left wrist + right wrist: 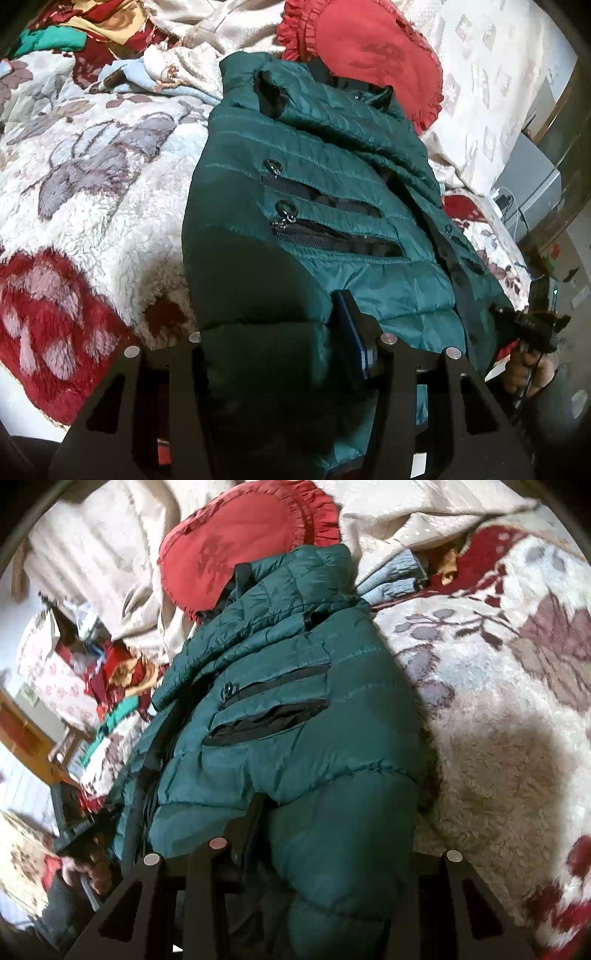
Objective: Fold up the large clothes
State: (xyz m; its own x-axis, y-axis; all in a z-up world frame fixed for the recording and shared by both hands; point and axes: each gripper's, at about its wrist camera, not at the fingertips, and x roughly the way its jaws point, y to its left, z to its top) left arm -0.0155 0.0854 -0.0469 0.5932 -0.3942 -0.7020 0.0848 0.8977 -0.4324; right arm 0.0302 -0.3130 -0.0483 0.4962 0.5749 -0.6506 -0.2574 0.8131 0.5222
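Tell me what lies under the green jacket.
The green jacket rests on a fluffy flowered blanket, its collar over the edge of a red pillow. Whatever lies directly beneath the jacket is covered.

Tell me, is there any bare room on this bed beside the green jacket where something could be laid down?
Yes. The fleecy floral blanket lies bare along one side of the green puffer jacket, down to the near edge. The far end is crowded: a red frilled cushion touches the collar, with heaped cloths beside it. The other side narrows towards the bed's edge.
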